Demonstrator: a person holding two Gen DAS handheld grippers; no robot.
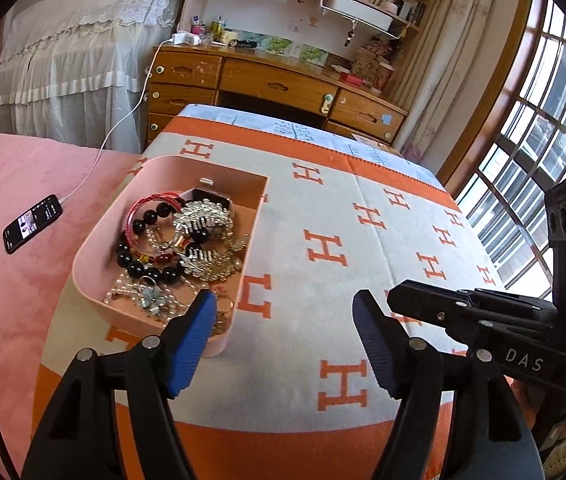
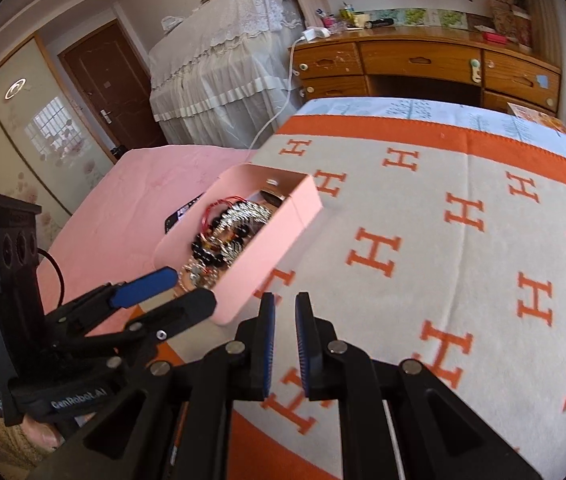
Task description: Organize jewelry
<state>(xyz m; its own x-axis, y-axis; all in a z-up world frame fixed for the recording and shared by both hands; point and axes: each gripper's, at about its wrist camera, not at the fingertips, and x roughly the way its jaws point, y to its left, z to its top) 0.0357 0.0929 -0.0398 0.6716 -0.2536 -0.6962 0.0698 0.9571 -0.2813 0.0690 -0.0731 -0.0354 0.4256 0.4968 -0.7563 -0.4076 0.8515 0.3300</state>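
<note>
One pink tray (image 1: 95, 248) sits on the orange-and-grey H-patterned blanket (image 1: 363, 240), near its left edge, and it's loaded: a tangled jewelry pile (image 1: 179, 248) with one black bead bracelet (image 1: 139, 252), a red coil bangle (image 1: 143, 206), two silvery leaf-shaped pieces and a pearl flower piece (image 1: 151, 296) nearest the front. Two grippers in play. The left gripper (image 1: 285, 344) hangs spread wide with nothing between its blue pads, its left finger over the tray's near corner. The right gripper (image 2: 285, 344) is nearly pressed together, a narrow slit showing, holding nothing, just right of the tray above the blanket. One phone (image 1: 33, 223) lies on the pink bedspread (image 1: 23, 300), cable plugged in.
</note>
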